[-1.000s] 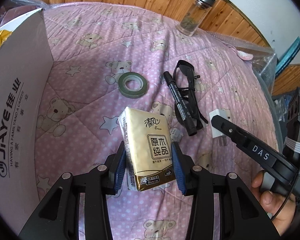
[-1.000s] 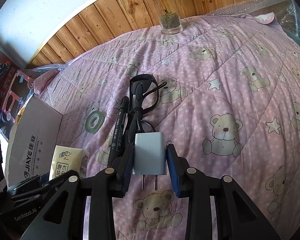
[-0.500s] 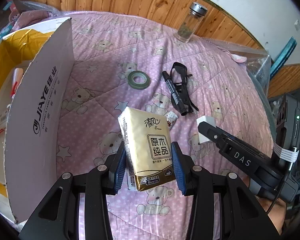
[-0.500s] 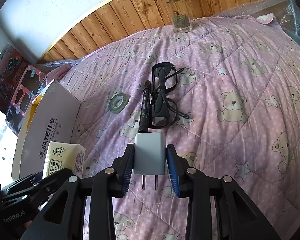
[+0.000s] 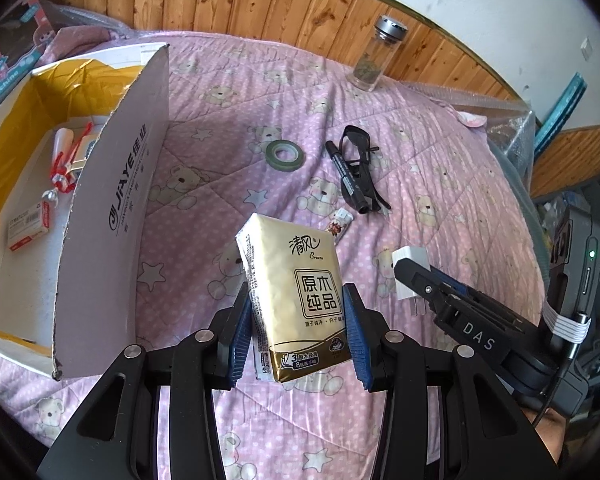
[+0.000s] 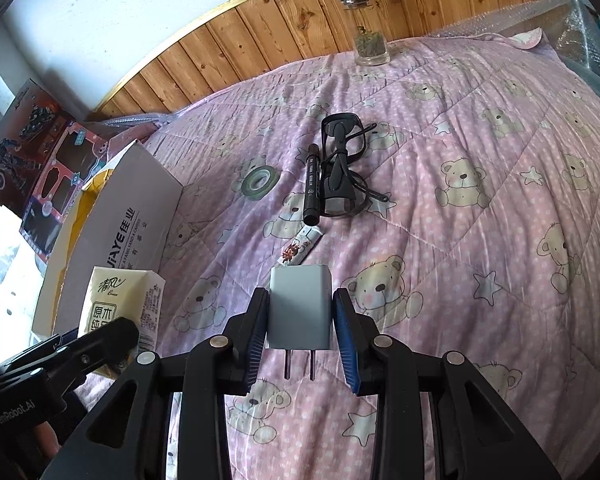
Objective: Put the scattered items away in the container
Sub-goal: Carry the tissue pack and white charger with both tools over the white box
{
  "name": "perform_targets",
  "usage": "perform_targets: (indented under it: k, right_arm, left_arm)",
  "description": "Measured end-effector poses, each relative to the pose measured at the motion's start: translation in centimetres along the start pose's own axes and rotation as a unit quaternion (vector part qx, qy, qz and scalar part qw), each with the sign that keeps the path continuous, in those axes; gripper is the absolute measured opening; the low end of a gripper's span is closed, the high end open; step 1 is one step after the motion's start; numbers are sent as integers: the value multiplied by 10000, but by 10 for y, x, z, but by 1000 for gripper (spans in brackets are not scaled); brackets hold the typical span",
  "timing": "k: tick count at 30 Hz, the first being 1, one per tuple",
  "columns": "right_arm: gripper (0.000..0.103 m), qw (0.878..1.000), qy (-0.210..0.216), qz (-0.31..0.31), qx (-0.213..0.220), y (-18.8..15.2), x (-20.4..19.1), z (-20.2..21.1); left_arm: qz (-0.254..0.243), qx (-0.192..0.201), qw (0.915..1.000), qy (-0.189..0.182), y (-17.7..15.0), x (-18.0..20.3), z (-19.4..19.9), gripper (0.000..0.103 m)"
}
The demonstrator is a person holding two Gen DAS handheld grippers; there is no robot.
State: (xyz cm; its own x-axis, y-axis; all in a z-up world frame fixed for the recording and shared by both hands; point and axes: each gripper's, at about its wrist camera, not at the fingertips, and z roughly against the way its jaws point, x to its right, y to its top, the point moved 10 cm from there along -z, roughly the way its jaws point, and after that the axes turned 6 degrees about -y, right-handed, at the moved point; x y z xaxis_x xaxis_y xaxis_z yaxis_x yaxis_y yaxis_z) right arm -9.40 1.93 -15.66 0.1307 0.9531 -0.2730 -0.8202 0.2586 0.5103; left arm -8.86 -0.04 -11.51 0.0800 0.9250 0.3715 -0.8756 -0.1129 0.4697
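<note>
My left gripper (image 5: 297, 332) is shut on a gold tissue pack (image 5: 296, 292) and holds it above the pink quilt, right of the open cardboard box (image 5: 112, 184). My right gripper (image 6: 300, 320) is shut on a white charger plug (image 6: 300, 304), prongs pointing back; it also shows in the left wrist view (image 5: 410, 268). On the quilt lie a green tape roll (image 5: 286, 154), a black marker (image 5: 346, 178), black glasses (image 5: 360, 160) and a small sachet (image 5: 340, 222). The tissue pack also shows in the right wrist view (image 6: 120, 300).
The box holds several small items, among them a red-and-white carton (image 5: 28, 226). A glass jar (image 5: 376, 56) stands at the far edge by the wooden wall. Toy boxes (image 6: 40, 152) stand left of the box. The bed edge drops off at right.
Both grippers have risen and drawn back with their loads. The left one has swung so the box interior has come into view.
</note>
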Motion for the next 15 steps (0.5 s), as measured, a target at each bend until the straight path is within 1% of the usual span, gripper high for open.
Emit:
perform_targets:
  k: [7,15]
  right_arm:
    - [34,10000,14,-57,-16,-15,0,9]
    - [34,9999,74,-70,-11,-32,-8,21]
  left_arm:
    - [-37,60,10000,7,-6,0,10,45]
    - [-148,183,9997,-14,-8,1,24,45]
